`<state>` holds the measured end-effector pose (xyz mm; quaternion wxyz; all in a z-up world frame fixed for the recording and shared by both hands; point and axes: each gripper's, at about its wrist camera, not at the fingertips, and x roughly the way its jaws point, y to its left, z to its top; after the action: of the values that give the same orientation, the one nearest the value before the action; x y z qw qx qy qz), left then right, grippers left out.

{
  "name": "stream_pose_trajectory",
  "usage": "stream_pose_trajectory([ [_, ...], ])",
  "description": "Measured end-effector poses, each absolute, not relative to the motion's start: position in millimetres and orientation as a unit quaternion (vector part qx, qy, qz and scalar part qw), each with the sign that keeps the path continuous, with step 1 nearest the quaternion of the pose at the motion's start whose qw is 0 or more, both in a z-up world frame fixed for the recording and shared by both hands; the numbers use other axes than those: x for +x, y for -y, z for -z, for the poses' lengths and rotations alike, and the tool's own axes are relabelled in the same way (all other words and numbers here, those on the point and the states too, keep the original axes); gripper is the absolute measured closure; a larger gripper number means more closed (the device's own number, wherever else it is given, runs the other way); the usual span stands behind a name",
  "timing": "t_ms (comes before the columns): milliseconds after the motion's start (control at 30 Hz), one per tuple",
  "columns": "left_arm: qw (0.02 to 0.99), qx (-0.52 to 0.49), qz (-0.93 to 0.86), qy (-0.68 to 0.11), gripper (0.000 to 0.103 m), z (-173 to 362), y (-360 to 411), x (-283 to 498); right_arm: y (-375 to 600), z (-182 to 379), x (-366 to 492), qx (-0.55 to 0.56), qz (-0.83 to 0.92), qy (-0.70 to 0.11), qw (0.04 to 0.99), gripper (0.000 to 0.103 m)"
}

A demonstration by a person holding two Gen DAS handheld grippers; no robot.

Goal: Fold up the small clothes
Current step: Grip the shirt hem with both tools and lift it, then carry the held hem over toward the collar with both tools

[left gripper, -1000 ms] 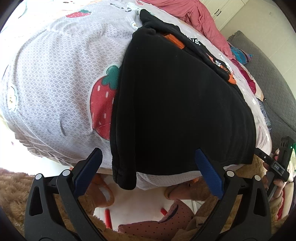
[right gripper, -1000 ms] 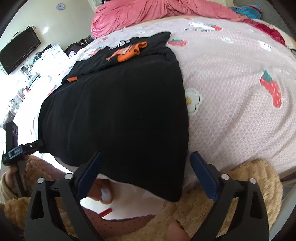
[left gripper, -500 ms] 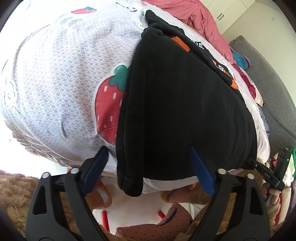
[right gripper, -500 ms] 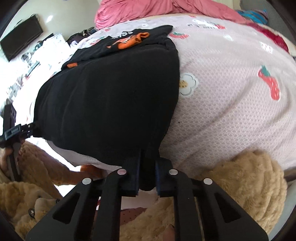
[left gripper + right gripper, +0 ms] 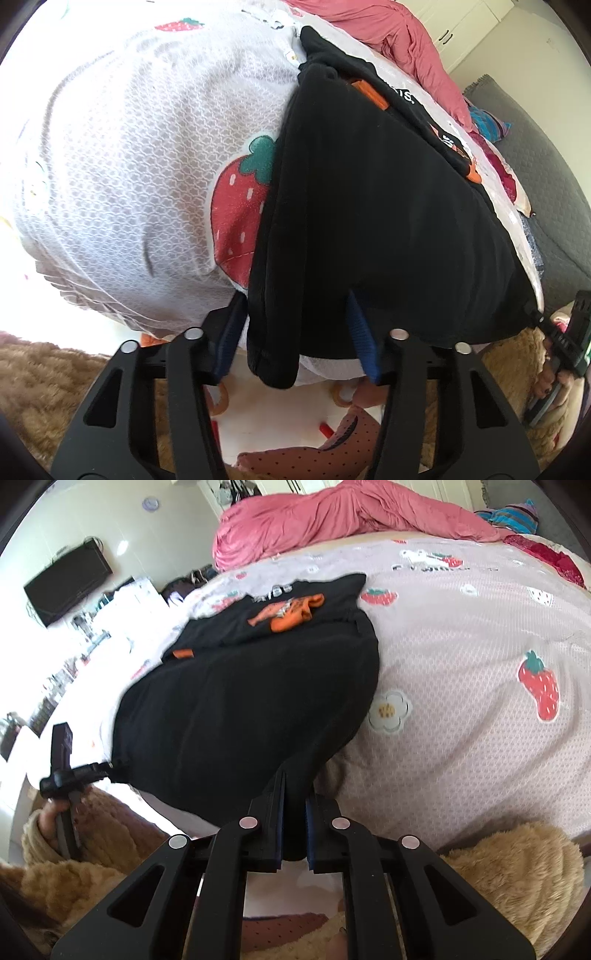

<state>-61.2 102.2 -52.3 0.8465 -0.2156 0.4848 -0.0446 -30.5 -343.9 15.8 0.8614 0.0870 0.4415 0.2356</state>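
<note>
With the right gripper (image 5: 294, 825) pinched on the black garment's (image 5: 243, 709) hem and the left gripper (image 5: 297, 332) half-open, gripping nothing, a lopsided lift could be caused.

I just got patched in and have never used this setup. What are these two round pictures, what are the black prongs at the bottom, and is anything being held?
Each picture comes from a camera on a handheld gripper, looking along its two fingers. In the left-hand view, the left gripper is open, its fingers straddling the near corner of the black garment. In the right-hand view, the right gripper is shut on the garment's other near corner. The garment lies flat on a strawberry-print bedspread, with a pink blanket heaped at the far end.
</note>
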Motion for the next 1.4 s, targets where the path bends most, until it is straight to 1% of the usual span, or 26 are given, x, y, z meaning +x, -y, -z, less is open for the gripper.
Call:
stream_pose_trajectory([
  [100,0.849,-0.216,0.048,-0.481,0.077,46,-106,-68,347,-24,-25,0.095,-0.235,-0.428,0.868,0.095],
  [133,0.849,-0.227,0.064,-0.473,0.096,42,-107,-70,347,-26,-24,0.097,-0.235,-0.425,0.869,0.095],
  [400,0.858,-0.232,0.091,-0.450,0.098,14,-110,-75,356,-44,-13,0.128,-0.236,-0.391,0.880,0.096],
  [667,0.879,-0.252,0.100,-0.392,0.100,-29,-129,-76,362,-66,-1,0.146,-0.231,-0.353,0.895,0.096],
  [967,0.895,-0.241,0.111,-0.359,0.100,-62,-129,-46,370,-97,14,0.156,-0.227,-0.307,0.911,0.096],
  [1400,0.915,-0.231,0.099,-0.316,0.100,-95,-137,-7,359,-120,45,0.126,-0.208,-0.283,0.928,0.096],
])
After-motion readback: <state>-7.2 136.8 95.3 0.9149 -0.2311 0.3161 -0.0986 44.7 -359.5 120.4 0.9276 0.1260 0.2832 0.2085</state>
